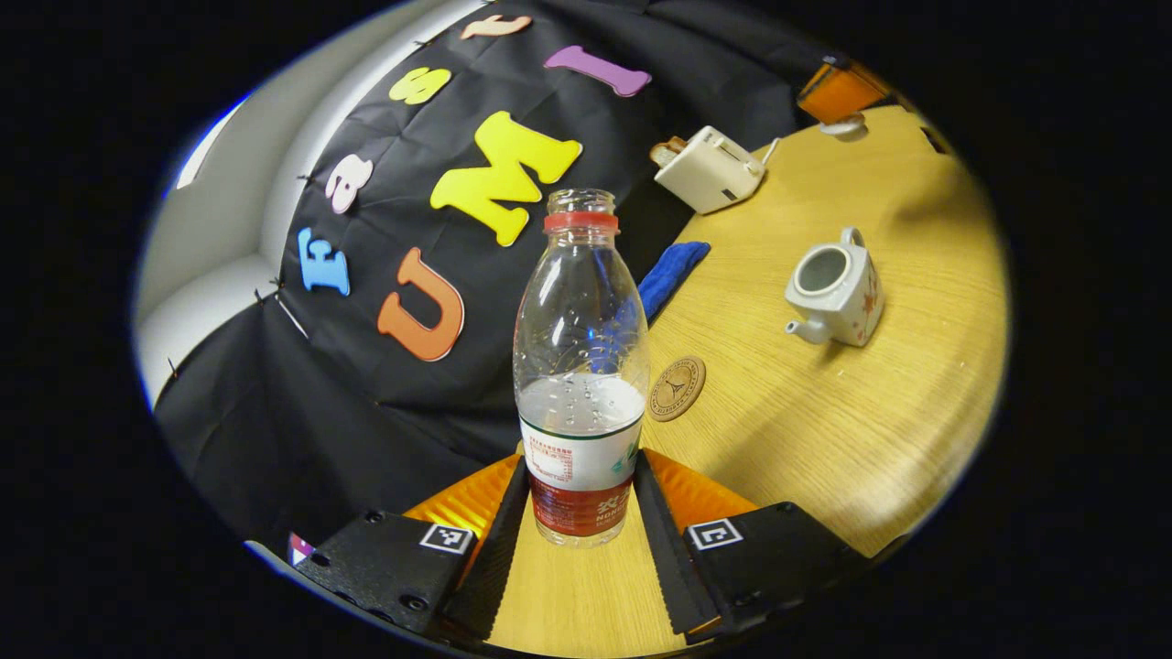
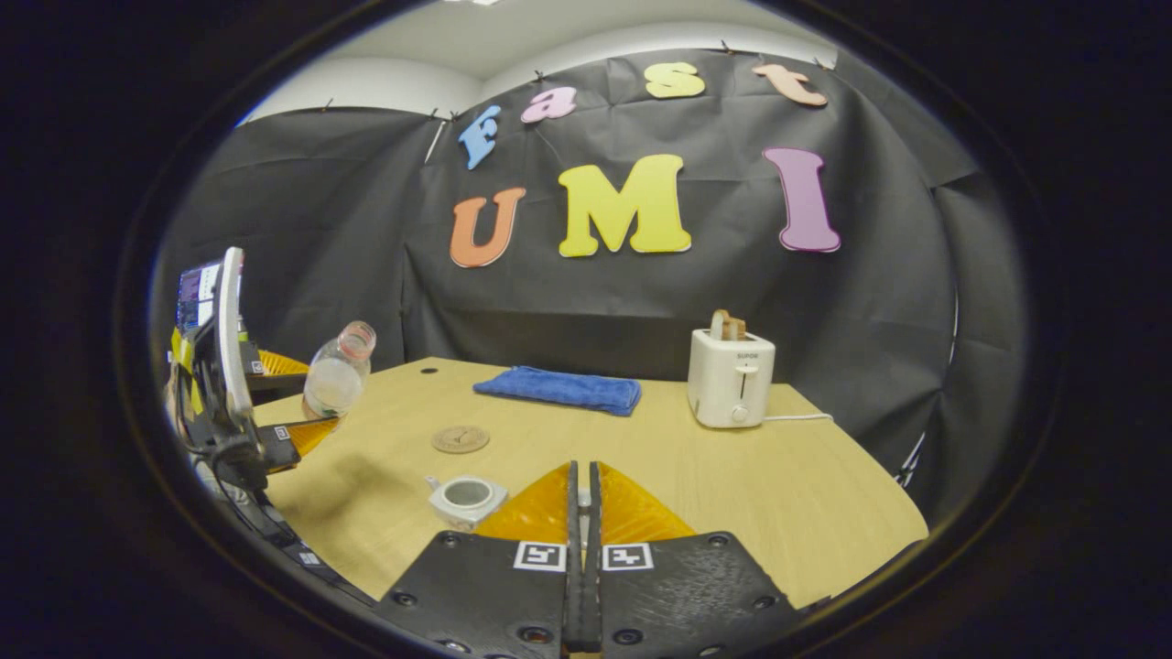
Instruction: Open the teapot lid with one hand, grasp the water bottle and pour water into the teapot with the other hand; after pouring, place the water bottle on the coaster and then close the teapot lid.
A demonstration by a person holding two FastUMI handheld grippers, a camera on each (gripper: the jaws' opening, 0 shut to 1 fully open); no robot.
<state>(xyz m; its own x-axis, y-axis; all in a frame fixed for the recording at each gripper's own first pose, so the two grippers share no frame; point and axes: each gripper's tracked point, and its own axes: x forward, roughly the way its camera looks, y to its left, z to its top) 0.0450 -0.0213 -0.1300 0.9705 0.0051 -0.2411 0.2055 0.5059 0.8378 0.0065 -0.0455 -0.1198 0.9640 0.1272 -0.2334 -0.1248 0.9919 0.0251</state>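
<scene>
Bottle (image 1: pixel 580 366) upright between left tongs (image 1: pixel 580 513), gripped low, cap off. Open teapot (image 1: pixel 835 288) on desk (image 1: pixel 824 439), ahead-right, beyond coaster (image 1: pixel 677 388). Right tongs (image 2: pixel 582 513) closed; lid not discernible.

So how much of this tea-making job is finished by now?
Teapot stands open, lid off. The left claw grips the uncapped water bottle, part full, off the table. The right claw is closed. Whether pouring happened is unclear. Left: bottle onto coaster, lid back on.
</scene>
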